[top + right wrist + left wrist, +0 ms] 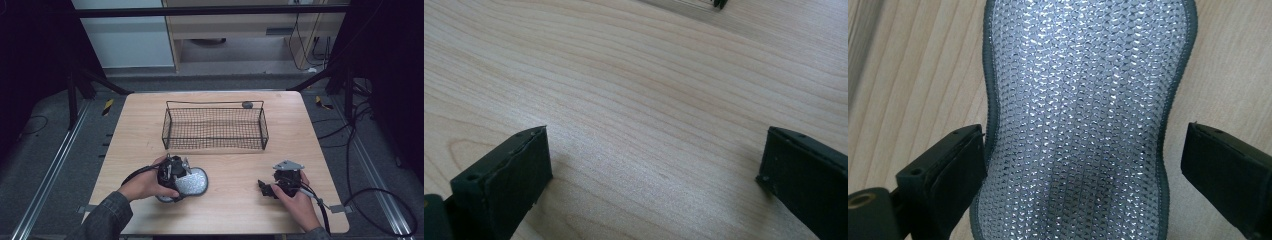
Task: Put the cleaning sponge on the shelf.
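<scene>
Left gripper [176, 176] hovered low over the near left part of the table [235, 210], its jaws spread wide to either side of a silvery, glittering pad [1080, 125] with a dark grey edge. In the left gripper view the pad lay flat on the wood between the two black jaws; one jaw sat right against the pad's narrowed waist, perhaps touching it, while the other stood apart from its edge with bare wood between. The jaws had not closed on it. In the high view the same pad [196, 181] showed as a rounded, sparkling shape partly covered by the gripper and the person's left hand [145, 185].

Farther right, well apart from the pad, the right gripper [272, 187] rested near the table's front right area in the person's right hand [299, 204]. Its jaws stood wide open too, holding nothing, with plain wood grain between them in the right gripper view.

Beyond both, a black wire basket [215, 147] stood on the far half of the table, and a small dark object [247, 104] lay just behind its back rim.
</scene>
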A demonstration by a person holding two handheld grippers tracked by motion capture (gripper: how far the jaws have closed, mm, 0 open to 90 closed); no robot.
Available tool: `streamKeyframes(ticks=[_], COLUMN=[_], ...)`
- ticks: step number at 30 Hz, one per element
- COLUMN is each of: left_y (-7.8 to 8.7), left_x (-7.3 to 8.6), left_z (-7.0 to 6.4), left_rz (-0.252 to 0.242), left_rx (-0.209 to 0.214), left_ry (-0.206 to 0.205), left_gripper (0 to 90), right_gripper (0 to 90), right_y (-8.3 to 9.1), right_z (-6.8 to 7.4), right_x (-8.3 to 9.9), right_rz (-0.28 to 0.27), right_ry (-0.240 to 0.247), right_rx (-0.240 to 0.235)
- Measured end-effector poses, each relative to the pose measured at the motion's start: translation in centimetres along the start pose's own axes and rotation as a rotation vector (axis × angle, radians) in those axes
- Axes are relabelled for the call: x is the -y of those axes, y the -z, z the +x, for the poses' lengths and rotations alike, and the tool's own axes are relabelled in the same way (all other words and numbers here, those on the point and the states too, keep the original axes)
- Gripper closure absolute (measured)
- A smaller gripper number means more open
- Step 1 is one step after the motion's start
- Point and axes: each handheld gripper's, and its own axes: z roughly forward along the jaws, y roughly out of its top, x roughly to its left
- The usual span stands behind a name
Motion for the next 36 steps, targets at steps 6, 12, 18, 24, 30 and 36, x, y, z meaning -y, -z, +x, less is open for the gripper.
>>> streamKeyframes(ticks=[6,12,18,24,30,36], left_y=[-0.2,-0.5,-0.9,-1.3,-1.1,-0.8], left_x=[-0.1,-0.3,-0.6,-0.7,-0.7,-0.8], left_z=[0.0,0.1,0.3,0.6,0.7,1.0], left_rz=[-0.005,-0.003,0.001,0.004,-0.016,-0.02], left_rx=[0.005,0.007,0.016,0.025,0.026,0.016], left_ry=[-0.008,-0.011,-0.015,-0.012,-0.012,-0.013], left_gripper=[3.7,3.8,3.8,1.3,2.7,3.7], right_gripper=[0.4,0.4,0.4,0.4,0.4,0.4], right_y=[0.0,0.0,0.0,0.0,0.1,0.1], right_z=[0.0,0.0,0.0,0.0,0.0,0.0], right_x=[0.0,0.0,0.0,0.0,0.0,0.0], right_rz=[0.001,0.001,0.001,0.002,0.003,0.005], right_ry=[0.0,0.001,0.001,0.003,-0.002,-0.004], right_rx=[-0.001,-0.001,-0.002,-0.002,-0.007,-0.008])
